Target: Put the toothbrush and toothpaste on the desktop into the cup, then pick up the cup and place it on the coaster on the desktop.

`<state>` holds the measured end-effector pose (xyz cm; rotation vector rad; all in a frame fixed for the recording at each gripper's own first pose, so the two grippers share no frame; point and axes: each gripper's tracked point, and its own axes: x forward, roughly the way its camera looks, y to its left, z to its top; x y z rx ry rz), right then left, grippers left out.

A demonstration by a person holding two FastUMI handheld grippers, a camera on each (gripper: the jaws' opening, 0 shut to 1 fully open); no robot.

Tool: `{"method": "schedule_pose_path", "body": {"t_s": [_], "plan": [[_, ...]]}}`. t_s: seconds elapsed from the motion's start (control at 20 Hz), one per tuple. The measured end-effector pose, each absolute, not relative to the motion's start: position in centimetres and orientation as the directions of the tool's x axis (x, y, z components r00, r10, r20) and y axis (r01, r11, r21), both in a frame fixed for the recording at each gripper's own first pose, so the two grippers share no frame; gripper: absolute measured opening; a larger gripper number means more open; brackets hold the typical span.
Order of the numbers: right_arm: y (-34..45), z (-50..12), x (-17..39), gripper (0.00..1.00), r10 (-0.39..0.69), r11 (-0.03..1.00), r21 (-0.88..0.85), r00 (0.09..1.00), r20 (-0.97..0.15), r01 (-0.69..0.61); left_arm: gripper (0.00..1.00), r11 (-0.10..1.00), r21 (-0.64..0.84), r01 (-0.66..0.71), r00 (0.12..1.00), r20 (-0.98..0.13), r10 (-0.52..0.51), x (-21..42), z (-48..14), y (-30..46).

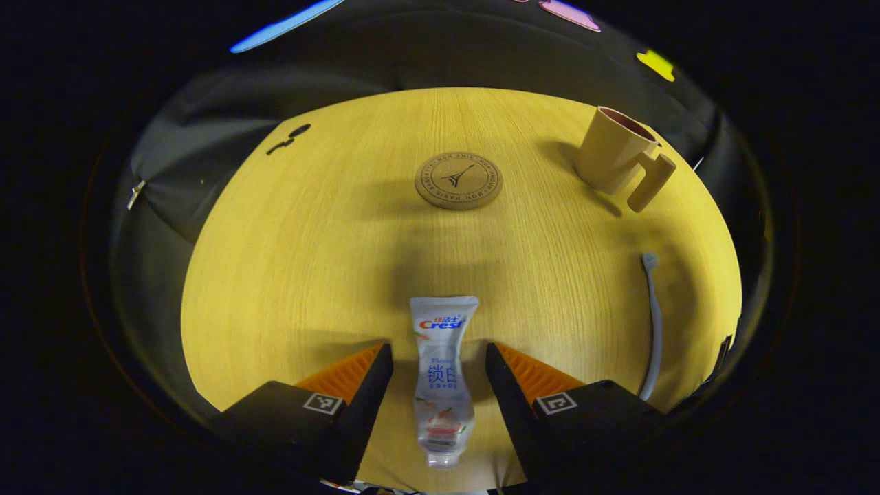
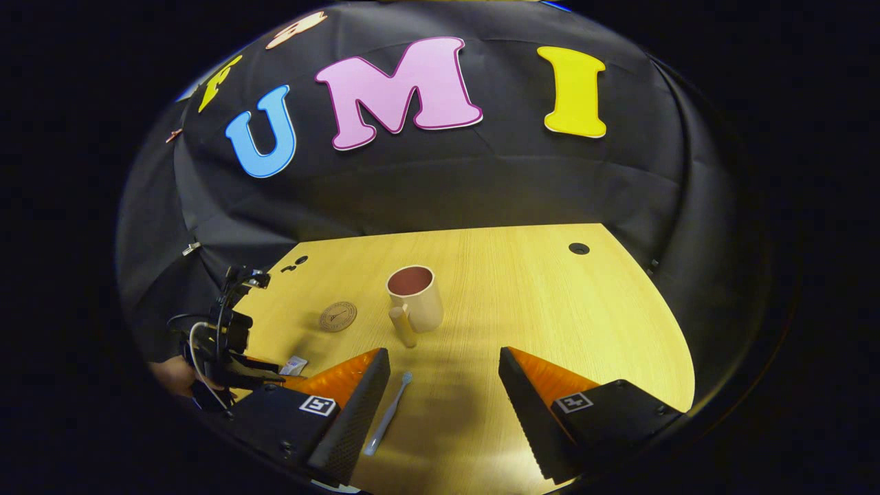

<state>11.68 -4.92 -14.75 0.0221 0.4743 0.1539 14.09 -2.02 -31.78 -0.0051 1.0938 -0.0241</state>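
Toothpaste (image 1: 441, 375) lies flat on the counter (image 1: 309, 275) between the spread fingers of the left claw (image 1: 438, 371), which grips nothing yet. It looks light, soft and a little slick, so I would pinch the firmer middle, not the crimped end. Farther off are the coaster (image 1: 458, 180) and the cup (image 1: 614, 151). The right claw (image 2: 443, 385) is released too, with the thin, stiff toothbrush (image 2: 388, 414) just beside its left finger.
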Motion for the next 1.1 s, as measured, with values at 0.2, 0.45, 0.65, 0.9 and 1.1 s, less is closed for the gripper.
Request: {"method": "schedule_pose_path", "body": {"t_s": [0.2, 0.45, 0.65, 0.9, 1.1], "plan": [[-4.9, -16.3, 11.3, 0.98, 0.152, 0.988, 0.072, 0.857, -0.493, -0.134, 0.72, 0.999, -0.032, -0.025, 0.404, -0.914, -0.019, 14.3, -31.9, -1.4], [-3.3, -20.0, 10.2, 0.98, 0.168, 0.985, 0.074, 0.791, -0.588, -0.154, 0.4, 0.999, -0.031, -0.027, 0.382, -0.924, -0.019, 14.4, -32.0, -1.4], [-1.3, -24.3, 9.7, 0.98, 0.183, 0.979, 0.06, 0.704, -0.686, -0.195, 0.31, 0.998, -0.047, -0.036, 0.41, -0.912, -0.028, 14.5, -31.9, -1.6], [0.5, -28.3, 10.3, 0.98, 0.154, 0.984, 0.067, 0.599, -0.786, -0.165, 0.3, 0.999, -0.047, -0.01, 0.437, -0.899, -0.038, 14.5, -32.0, -1.5], [1.4, -30.9, 9.7, 0.99, 0.088, 0.991, 0.021, 0.532, -0.842, -0.13, 0.3, 0.998, -0.058, -0.002, 0.457, -0.888, -0.051, 14.6, -32.1, -1.5]]}}
